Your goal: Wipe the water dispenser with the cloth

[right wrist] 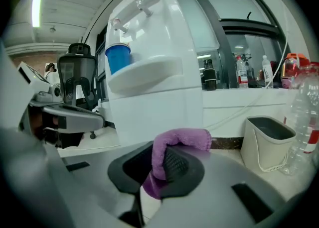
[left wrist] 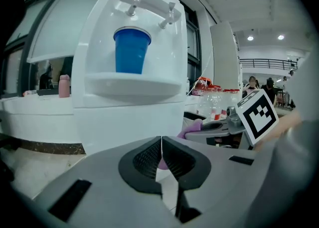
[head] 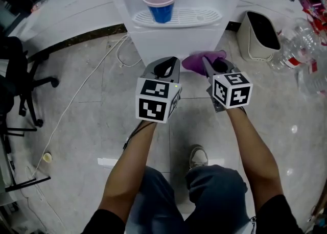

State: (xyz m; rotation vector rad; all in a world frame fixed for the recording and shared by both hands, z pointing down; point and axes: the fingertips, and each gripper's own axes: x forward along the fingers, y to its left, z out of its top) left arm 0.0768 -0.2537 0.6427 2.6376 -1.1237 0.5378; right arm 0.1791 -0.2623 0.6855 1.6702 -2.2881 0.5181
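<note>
Purple cloth (right wrist: pixel 182 140) bunched — near white water dispenser (right wrist: pixel 159 107).

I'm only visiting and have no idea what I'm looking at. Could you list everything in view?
water dispenser: one, white, straight ahead
cup: one, blue, on the dispenser's tray under the taps
cloth: one, purple, held in the right gripper
bin: one, beige, on the floor right of the dispenser
plastic bottles: several, clear, far right
office chair: one, black, far left
cable: one, white, on the floor at left
forearms: two, bare
left gripper: grey, fingers together, empty
right gripper: grey, fingers shut on the cloth
</note>
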